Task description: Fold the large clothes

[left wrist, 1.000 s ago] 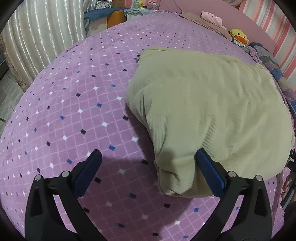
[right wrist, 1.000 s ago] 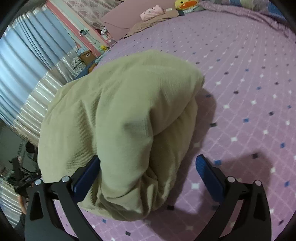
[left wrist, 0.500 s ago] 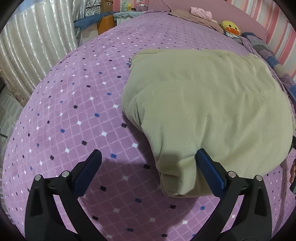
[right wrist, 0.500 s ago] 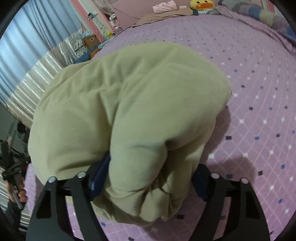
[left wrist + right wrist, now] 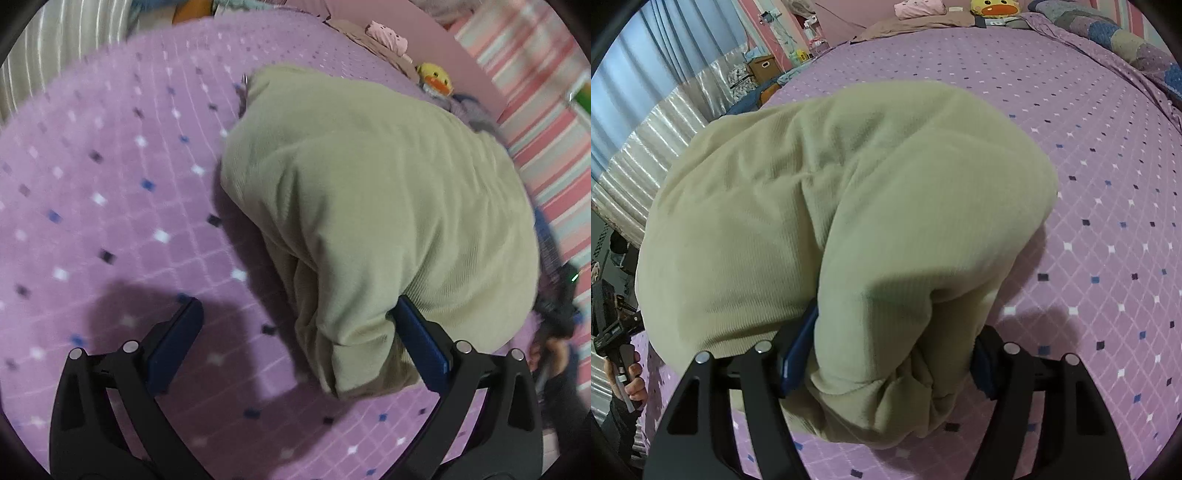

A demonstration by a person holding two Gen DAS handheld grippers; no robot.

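Observation:
A thick olive-green folded garment [image 5: 369, 206] lies on the purple diamond-patterned bedspread [image 5: 110, 206]. My left gripper [image 5: 299, 336] is open at its near left corner; its right finger [image 5: 421, 343] touches the cloth edge, its left finger [image 5: 177, 339] is over bare bedspread. In the right wrist view the same garment [image 5: 849, 206] bulges up, and my right gripper [image 5: 886, 354] is shut on a thick bunch of its near edge, with the blue pads [image 5: 798, 354] pressed into the cloth.
A yellow duck toy [image 5: 436, 79] and pink cloth [image 5: 388, 33] lie at the head of the bed. A patchwork quilt [image 5: 1126, 40] runs along the far side. Curtains [image 5: 646, 122] and a cardboard box [image 5: 762, 66] stand beyond the bed's edge.
My right gripper closed on the garment's edge and lifted it, so the cloth bulges up. The left gripper stayed open and shifted closer to the garment's corner.

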